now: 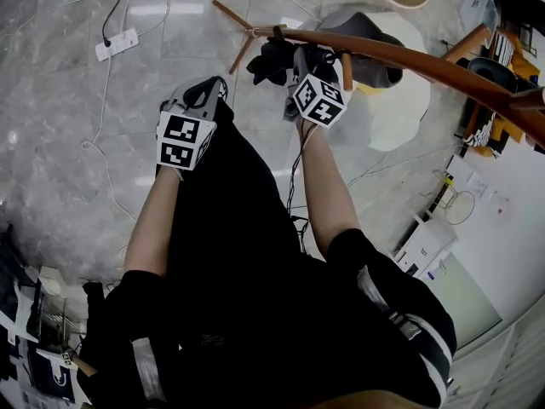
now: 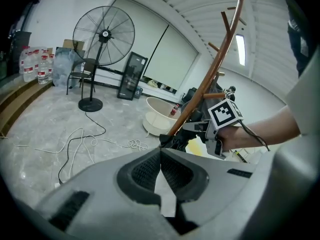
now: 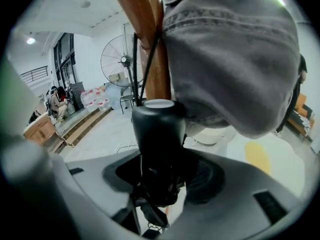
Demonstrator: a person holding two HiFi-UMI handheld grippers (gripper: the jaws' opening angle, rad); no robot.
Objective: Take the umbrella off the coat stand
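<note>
One umbrella (image 3: 159, 134), handle clamped in your right tool (image 3: 165, 170), your left tool (image 2: 160, 152) closed, empty, one coat stand (image 1: 409, 58), one grey garment (image 3: 230, 59) crowding the handle, one fan (image 2: 104, 34) behind.

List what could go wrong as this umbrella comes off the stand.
The thin cord above the umbrella runs up the coat stand; it may snag and tip it. The grey garment hangs against the umbrella and could be dragged off. The left gripper is shut and empty, steadying nothing.
</note>
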